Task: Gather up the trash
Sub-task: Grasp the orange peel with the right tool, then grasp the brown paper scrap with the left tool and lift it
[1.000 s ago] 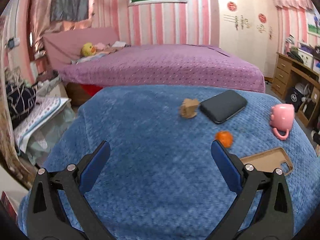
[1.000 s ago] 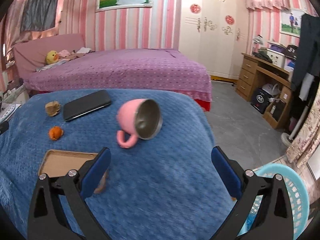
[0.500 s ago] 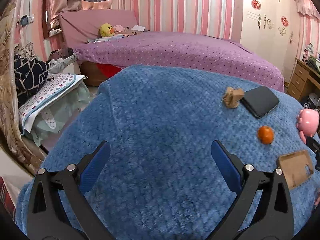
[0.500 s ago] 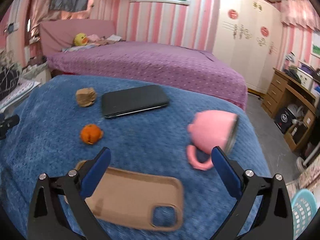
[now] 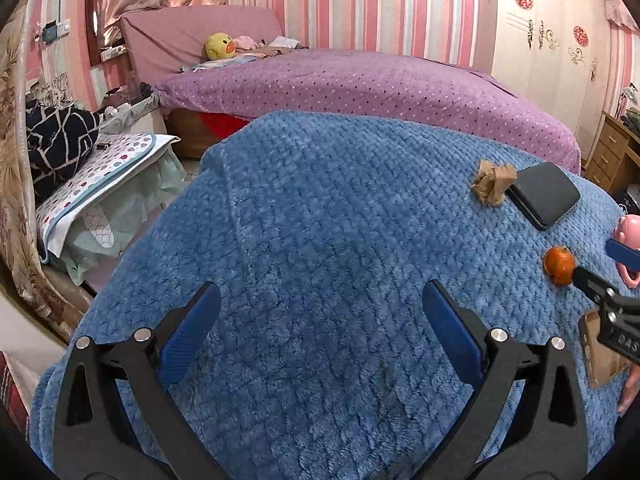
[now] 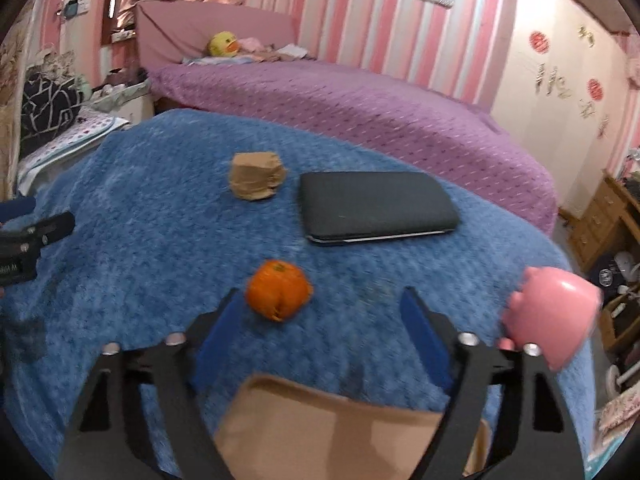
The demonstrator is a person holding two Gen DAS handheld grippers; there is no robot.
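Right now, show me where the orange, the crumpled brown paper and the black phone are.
orange (image 6: pixel 279 289): right wrist view, middle of its peel.
crumpled brown paper (image 6: pixel 256 176): right wrist view, centre of the wad.
black phone (image 6: pixel 376 205): right wrist view, middle of its dark flat face.

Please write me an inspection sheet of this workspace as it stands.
Surface: blue blanket, bumpy, no bare patch.
Job's things: orange peel ball and crumpled brown paper, both lying loose.
Clutter: black phone, tan phone case, tipped pink mug.
Grippers: right gripper open, just been closing, peel near its left finger, not gripped; left gripper open, nothing between its fingers.
Cables: nothing seen.
Surroundings: purple bed, striped walls, wooden drawers.
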